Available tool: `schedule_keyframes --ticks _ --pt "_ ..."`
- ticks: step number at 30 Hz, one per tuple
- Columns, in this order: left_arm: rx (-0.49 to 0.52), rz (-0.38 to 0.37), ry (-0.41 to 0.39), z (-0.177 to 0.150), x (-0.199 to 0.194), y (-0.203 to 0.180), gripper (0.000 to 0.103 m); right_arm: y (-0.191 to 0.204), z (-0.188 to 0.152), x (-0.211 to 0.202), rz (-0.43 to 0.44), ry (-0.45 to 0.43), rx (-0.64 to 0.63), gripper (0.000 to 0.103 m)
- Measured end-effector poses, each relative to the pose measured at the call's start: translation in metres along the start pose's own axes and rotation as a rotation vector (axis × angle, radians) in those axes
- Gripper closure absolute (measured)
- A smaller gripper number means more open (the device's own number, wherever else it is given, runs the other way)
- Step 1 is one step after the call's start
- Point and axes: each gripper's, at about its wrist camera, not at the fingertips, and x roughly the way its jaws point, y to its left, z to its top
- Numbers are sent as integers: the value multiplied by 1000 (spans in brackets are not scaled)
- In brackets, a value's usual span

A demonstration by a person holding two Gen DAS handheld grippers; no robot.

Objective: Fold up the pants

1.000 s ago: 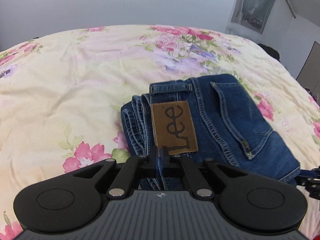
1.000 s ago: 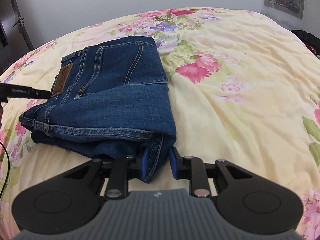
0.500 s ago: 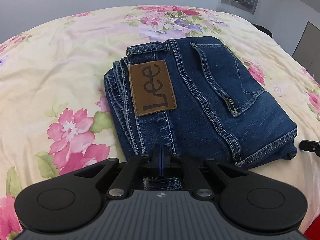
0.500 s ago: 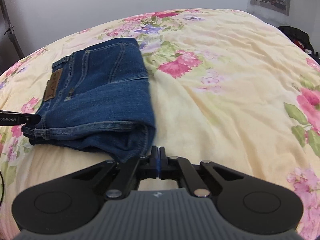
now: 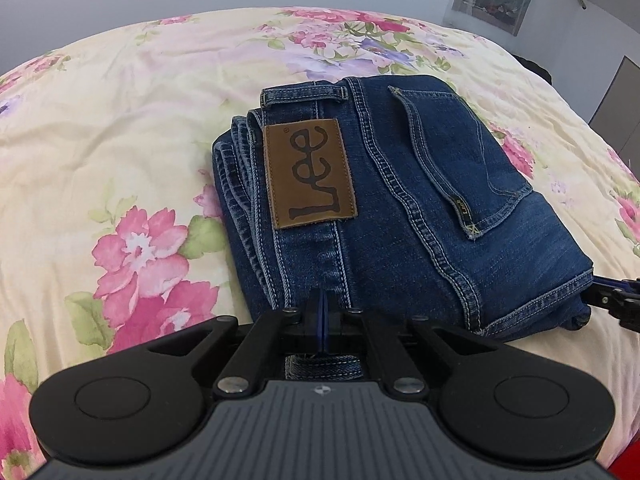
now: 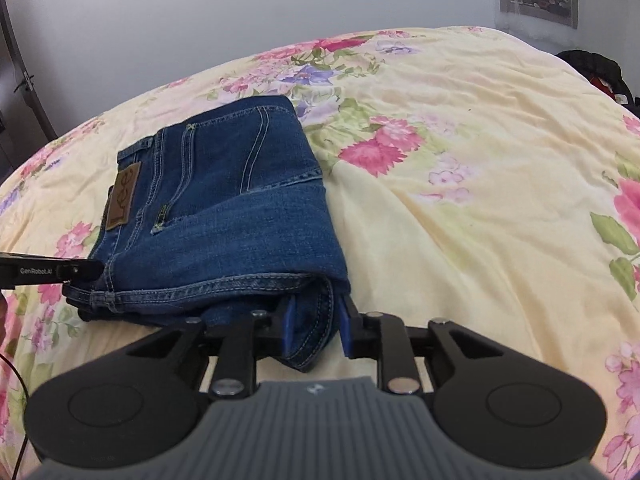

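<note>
1. Since a second ago, in the left wrist view, the jeans (image 5: 400, 200) sit lower and fuller in frame, as they already did at the half-second mark; the leather patch (image 5: 310, 174) lies at about 12 o'clock from the left gripper (image 5: 323, 320).
2. Its fingers (image 5: 310, 316) are clenched flat together over the near edge of the folded stack, with no denim visibly between them.
3. Jeans lie folded into a compact block on the floral bed (image 5: 120, 120), with the right gripper's tip at 3 o'clock by the hem corner.
4. In the right wrist view, the right gripper (image 6: 316, 322) was clenched empty half a second ago; its jaws have just been opening, and they now straddle the loose hem corner (image 6: 316, 336).
5. Whether its fingers (image 6: 288, 320) press the cloth, I cannot tell.
6. The left gripper (image 6: 86, 270) shows at 9 o'clock, touching the waistband end.
7. To finish well, I judge the hem corner should be tucked square under the stack and the top patted flat, without dragging the layers askew.
</note>
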Motion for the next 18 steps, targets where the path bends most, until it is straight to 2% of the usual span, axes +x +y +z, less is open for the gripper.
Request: schedule_keyframes --ticks 4,7,8,11,14,17,18 --pt "-8 -16 -7 -2 0 4 100 0 -3 17 -16 12 12 75" --pt "-13 -28 -8 -2 0 6 100 -1 -5 16 4 25 8 92" --pt "-13 -30 -8 -2 0 7 100 -2 -5 10 8 18 13 102" --pt "-19 -35 -9 -3 -1 8 100 -14 -9 -13 22 -10 42 103" --pt "-14 -34 -12 -4 -1 7 99 -29 -14 -24 65 11 117 103" --pt "-23 -35 -11 -4 -1 8 99 -39 -23 -29 -7 30 125 103" --pt "-25 -36 -11 -4 -1 8 99 -54 -26 -29 12 57 213 103"
